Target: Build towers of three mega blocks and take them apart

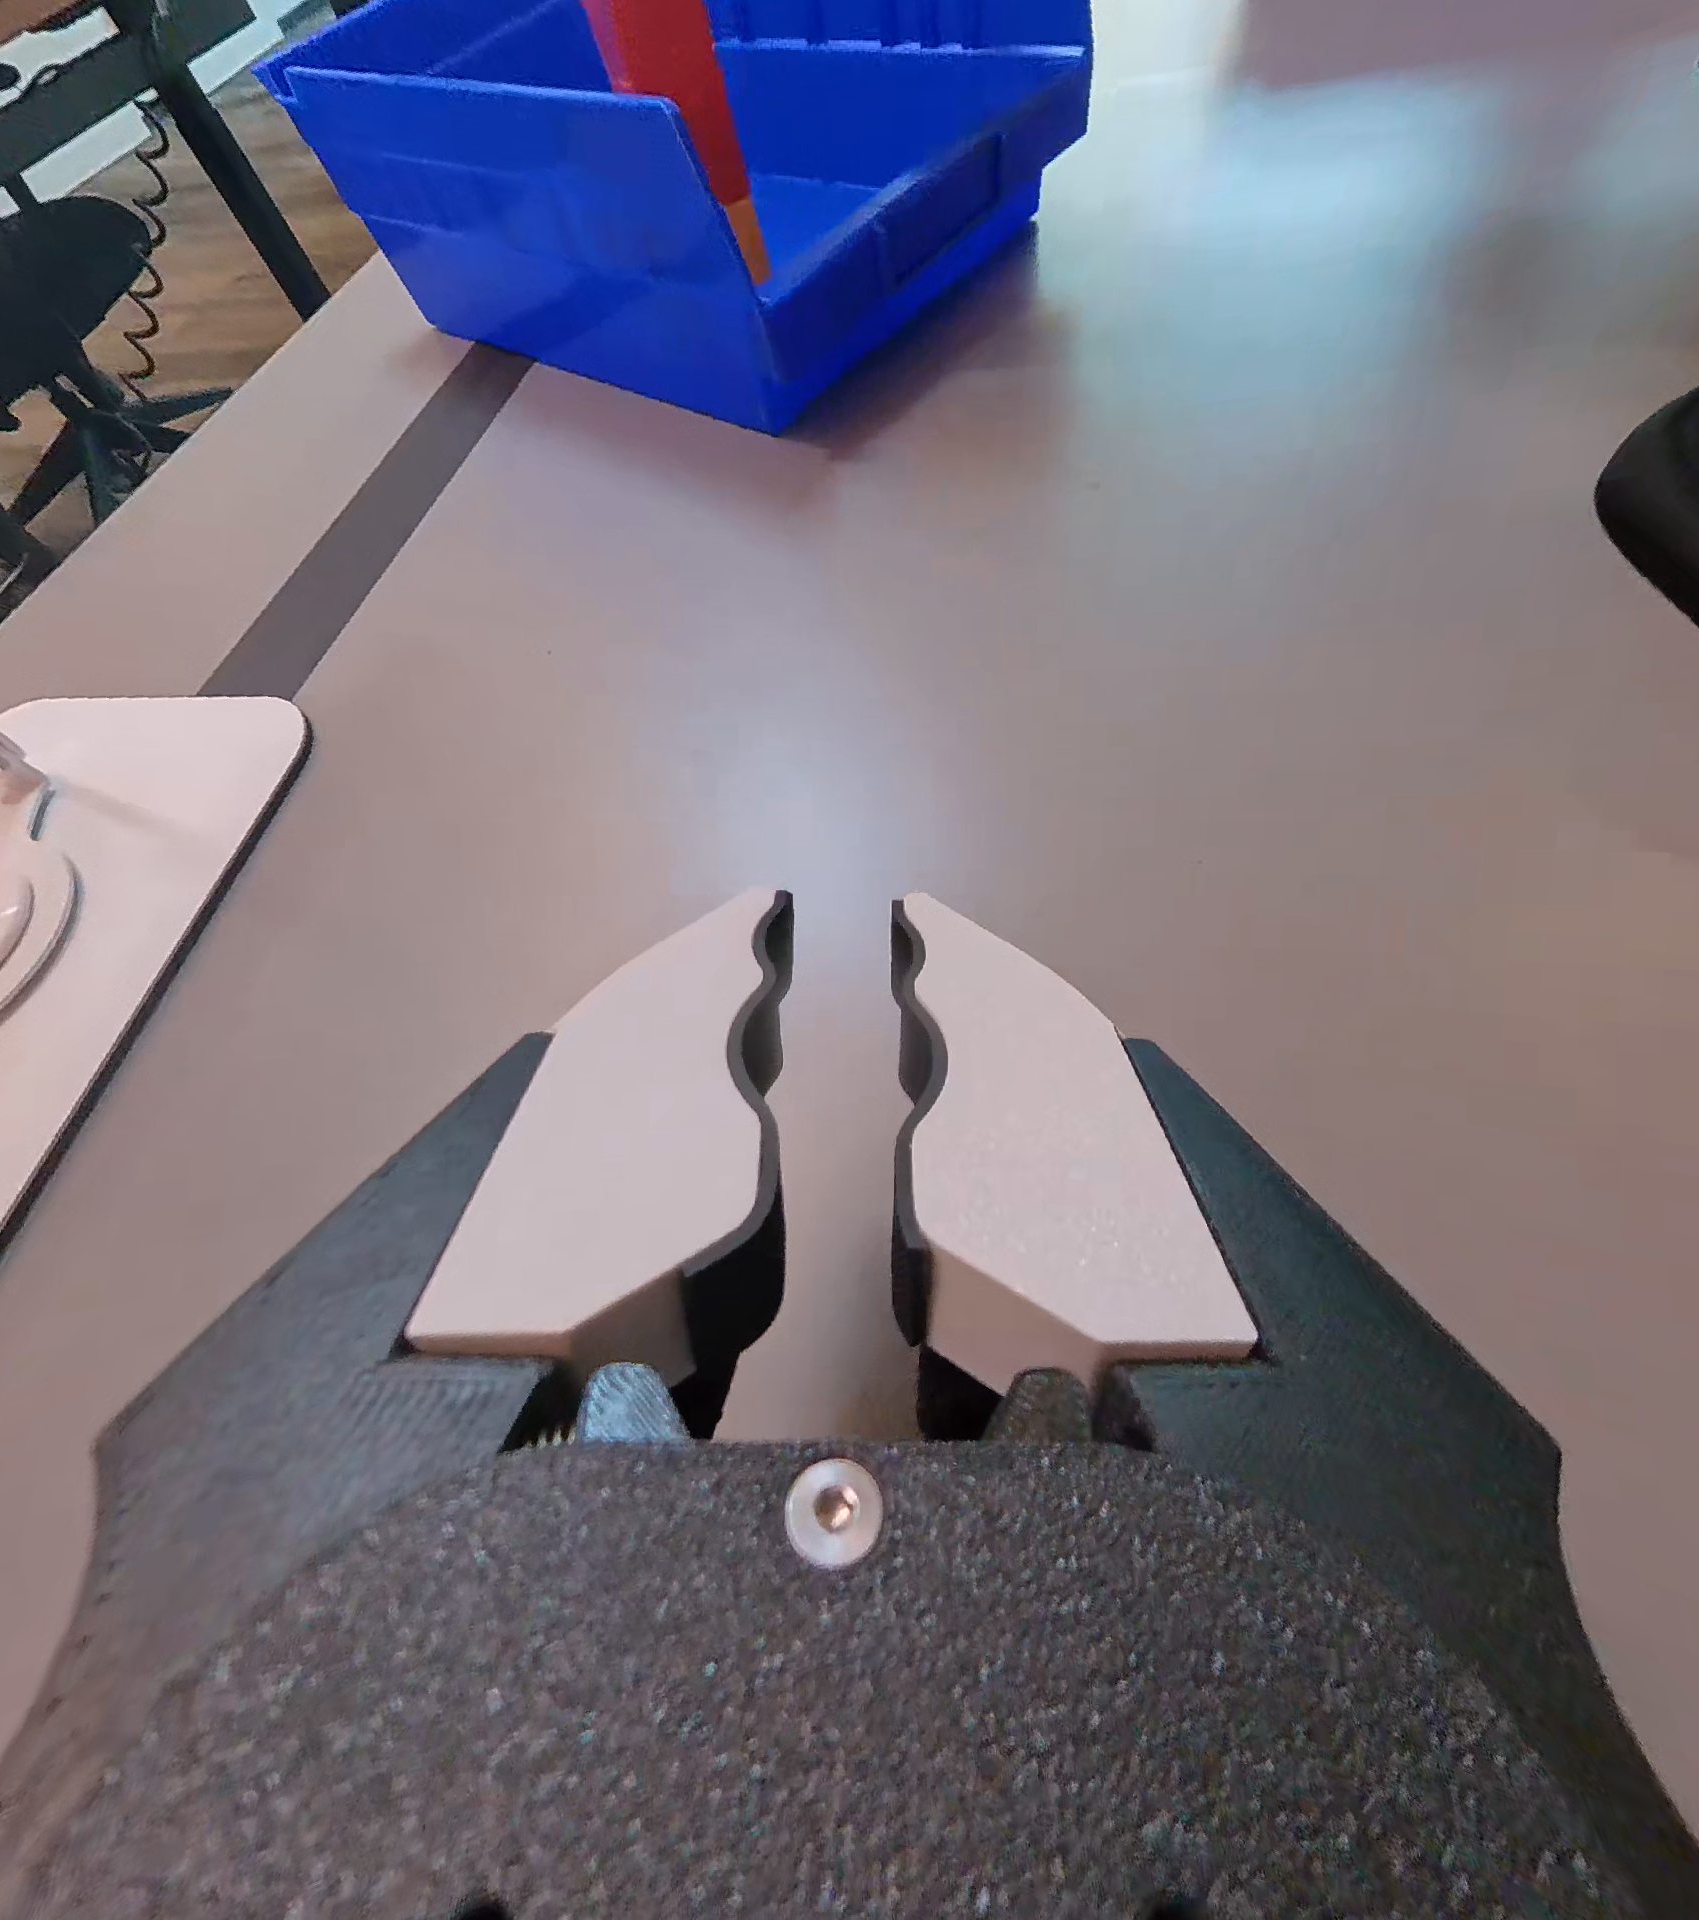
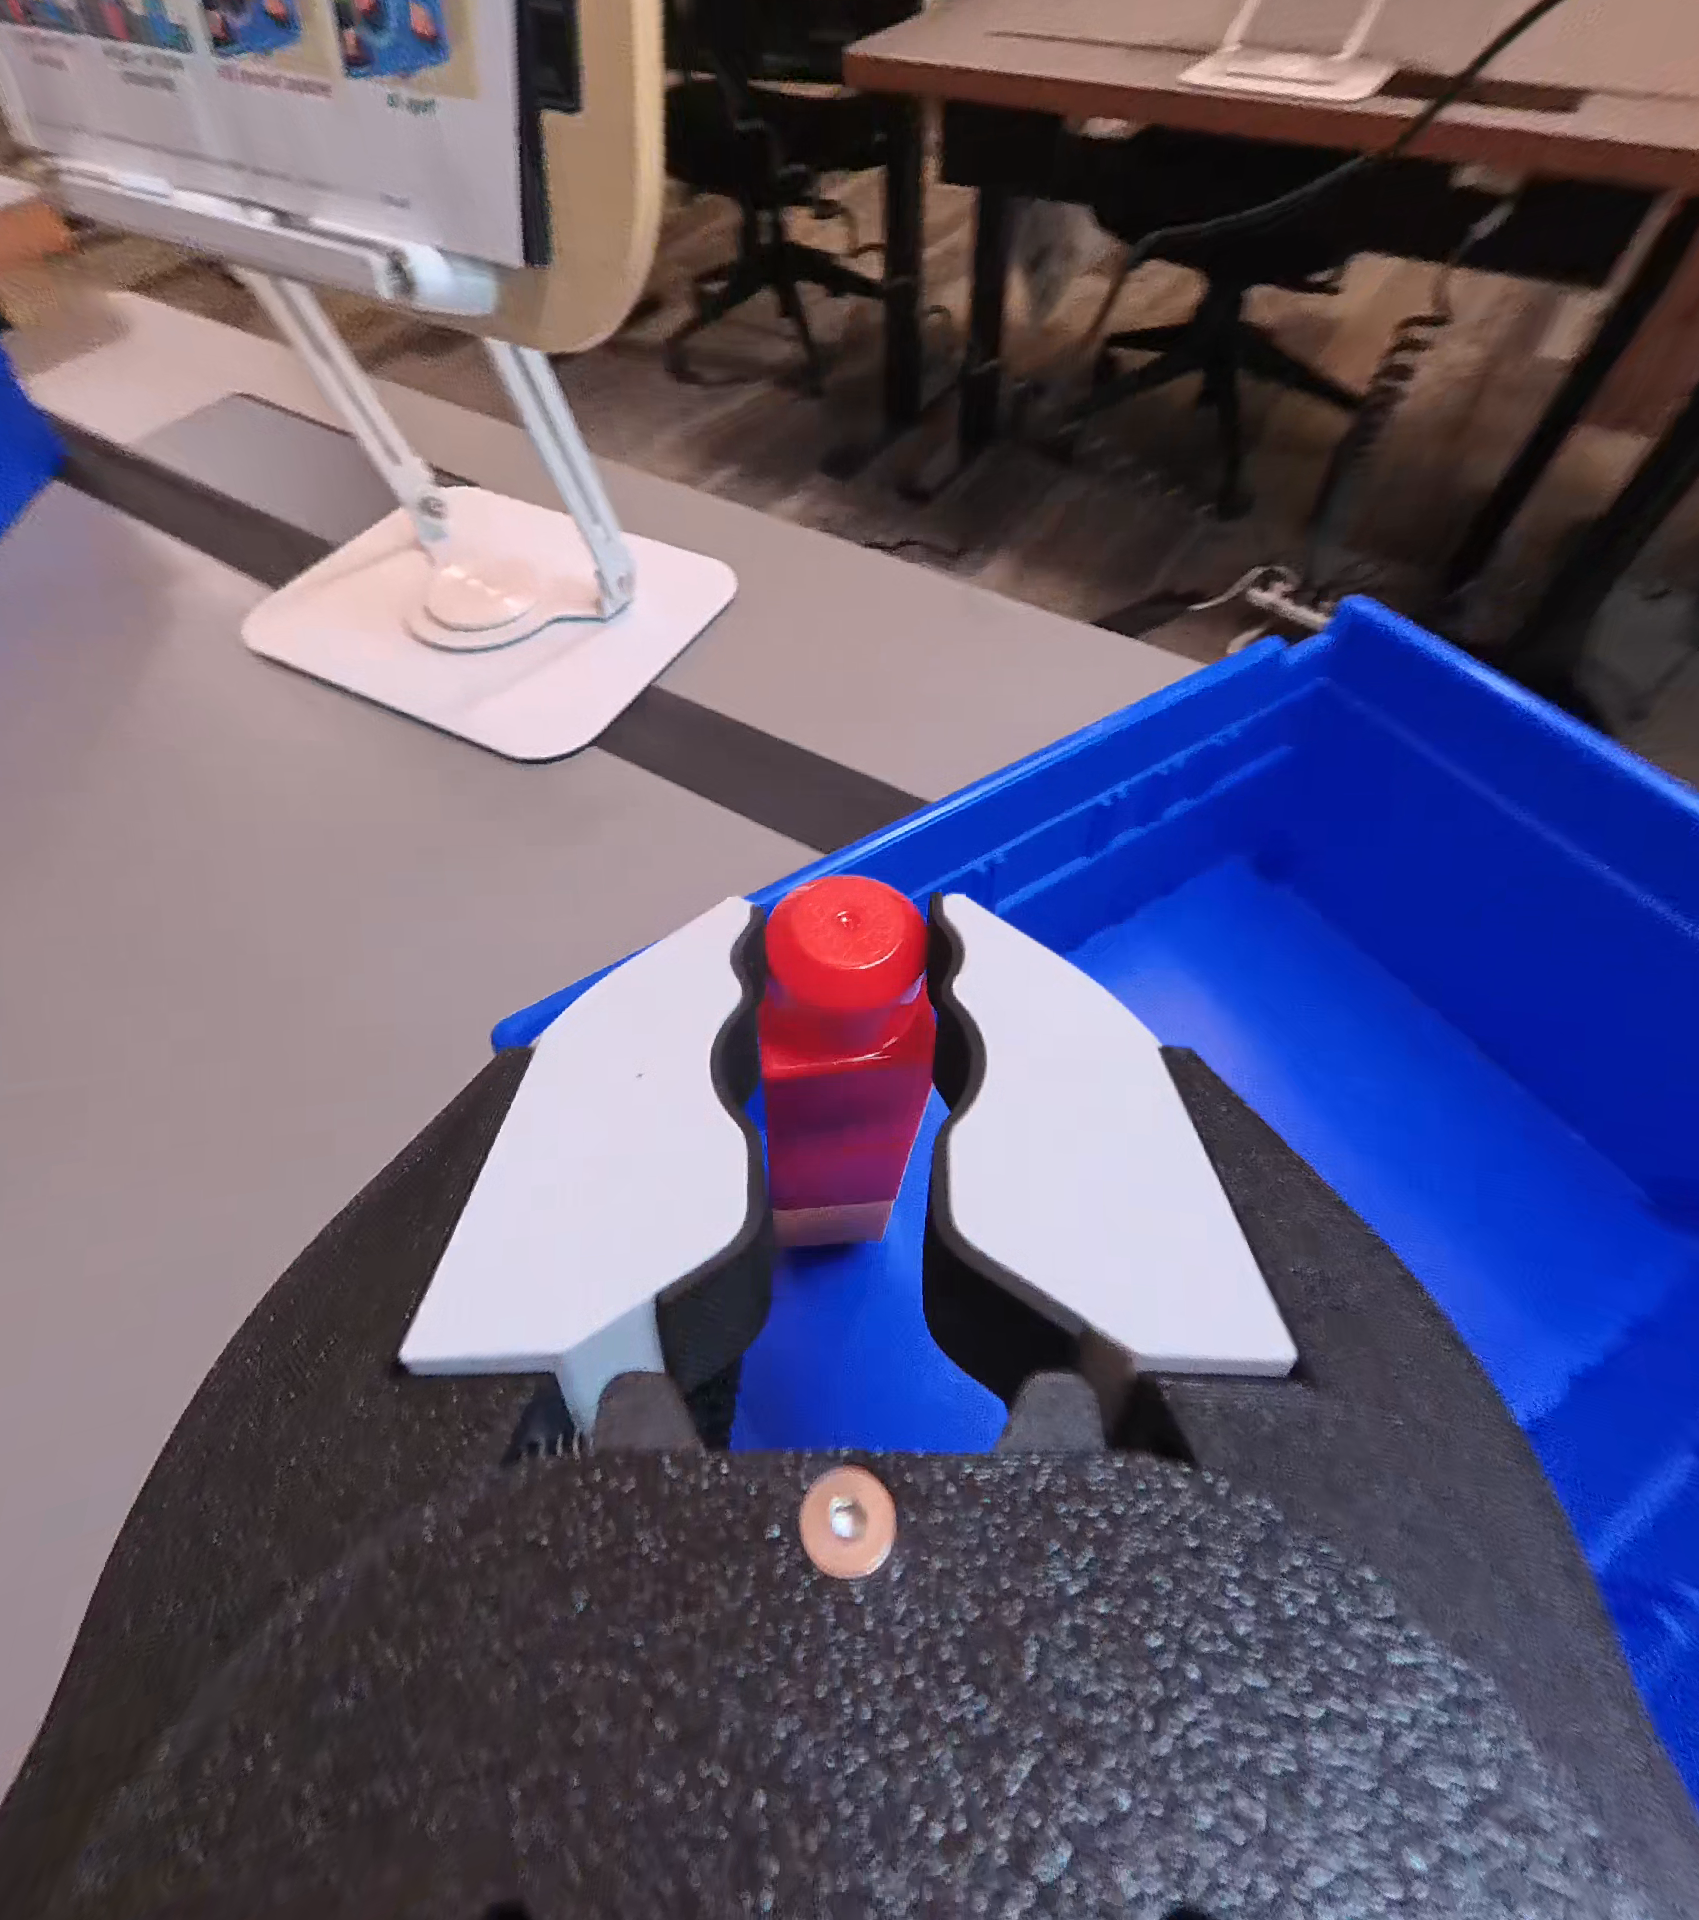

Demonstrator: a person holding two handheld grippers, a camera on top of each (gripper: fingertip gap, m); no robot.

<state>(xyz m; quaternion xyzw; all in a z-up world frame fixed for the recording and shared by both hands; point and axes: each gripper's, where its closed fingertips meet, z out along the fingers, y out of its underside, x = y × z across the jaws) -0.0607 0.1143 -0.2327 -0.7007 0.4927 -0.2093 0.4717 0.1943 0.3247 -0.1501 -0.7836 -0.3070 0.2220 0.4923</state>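
- Right wrist view: the right gripper (image 2: 843,977) is clamped on a red block stack (image 2: 840,1081), its 2 pale fingers (image 2: 616,1132) pressing the stack from either side just under the round top stud.
- The stack hangs over the near corner of the blue bin (image 2: 1447,935), above the bin's bare floor; whether its foot touches that floor cannot be told.
- The stack's long axis runs along the line of the fingers, stud end away from the camera and toward the fingertips, the lower end back toward the gripper's body. A paler band shows at the lower end; how many blocks it counts is unclear.
- In the left wrist view the same red stack (image 1: 684,104) stands steeply, leaning a little, inside the bin (image 1: 616,260), its top cut off by the frame edge.
- The left gripper (image 1: 842,914) holds nothing; its jaws stand a narrow gap apart over the bare grey table (image 1: 1032,623), well short of the bin.
- The stack lies ahead of the left gripper and slightly to its left, so the right gripper is by far the nearer and already has it.
- Judgement: a pull-apart would need the left gripper to travel forward to the bin and take the free lower end across the stack's long axis.
- A white stand base (image 2: 492,644) sits to the left, clear of that path.
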